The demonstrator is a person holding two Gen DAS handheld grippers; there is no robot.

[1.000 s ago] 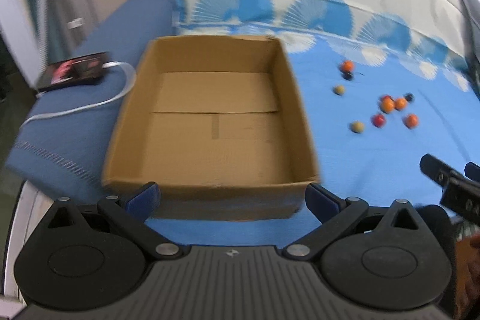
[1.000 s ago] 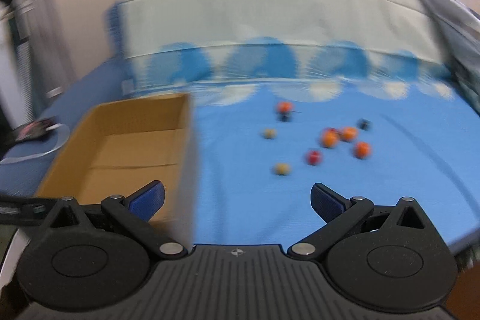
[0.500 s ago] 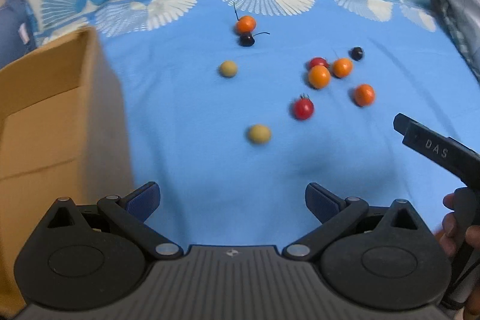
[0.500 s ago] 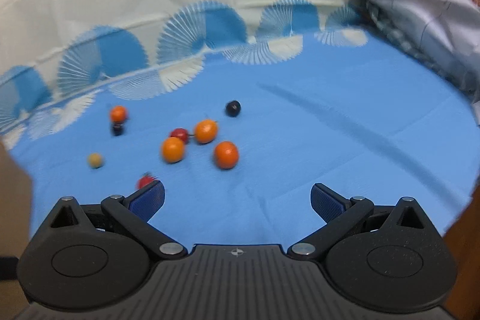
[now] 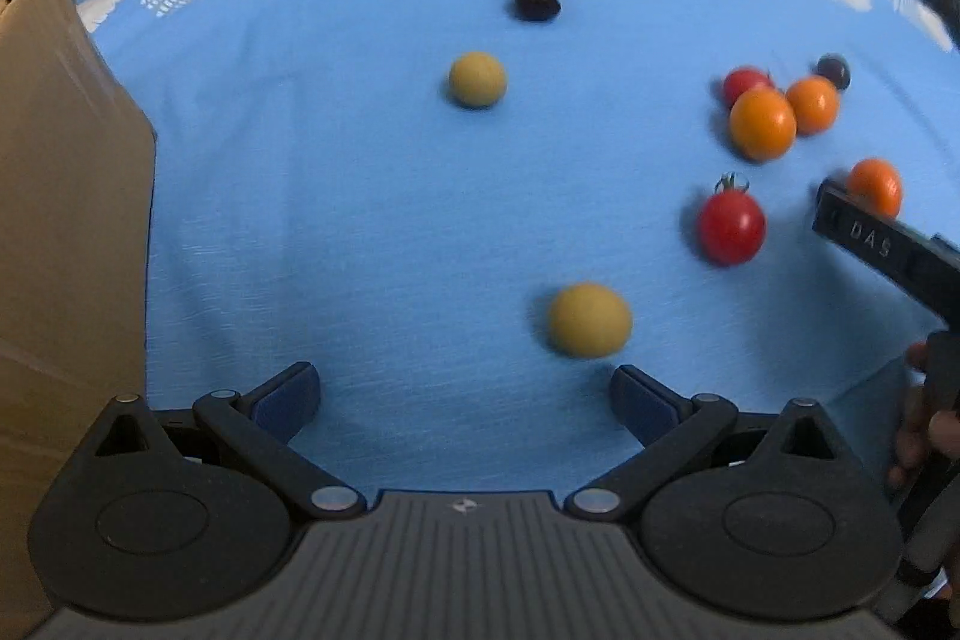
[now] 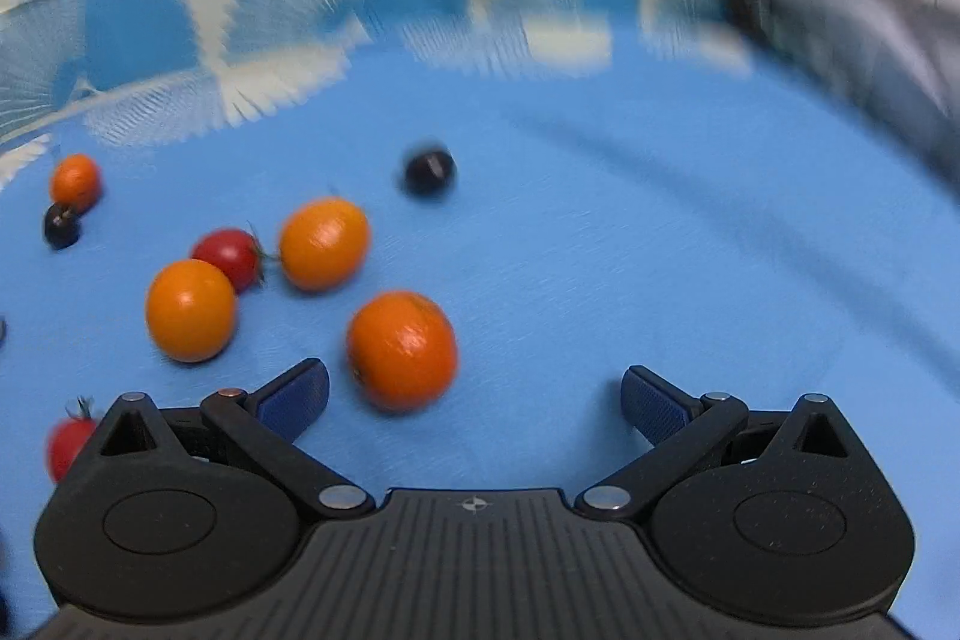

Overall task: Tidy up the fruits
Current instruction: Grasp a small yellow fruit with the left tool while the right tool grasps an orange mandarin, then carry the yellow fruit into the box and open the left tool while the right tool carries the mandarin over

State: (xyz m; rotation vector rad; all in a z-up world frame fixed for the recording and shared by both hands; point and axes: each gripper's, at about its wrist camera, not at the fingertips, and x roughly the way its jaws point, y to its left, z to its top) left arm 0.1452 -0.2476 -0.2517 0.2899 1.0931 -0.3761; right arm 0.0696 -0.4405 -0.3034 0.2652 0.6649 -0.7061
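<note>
No fruit is held yet — both the left gripper and right gripper are wide. The nearest orange fruit should be centred, then pinched.

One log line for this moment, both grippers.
left gripper: open, near tan fruit | right gripper: open, near orange fruit | box: left edge

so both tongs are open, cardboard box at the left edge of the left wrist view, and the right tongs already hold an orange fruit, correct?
Not quite. In the right wrist view the right tongs are open and hold nothing; the nearest orange fruit lies on the blue sheet just ahead of the left finger. The left tongs are open and the cardboard box is at the left, as you said.
</note>
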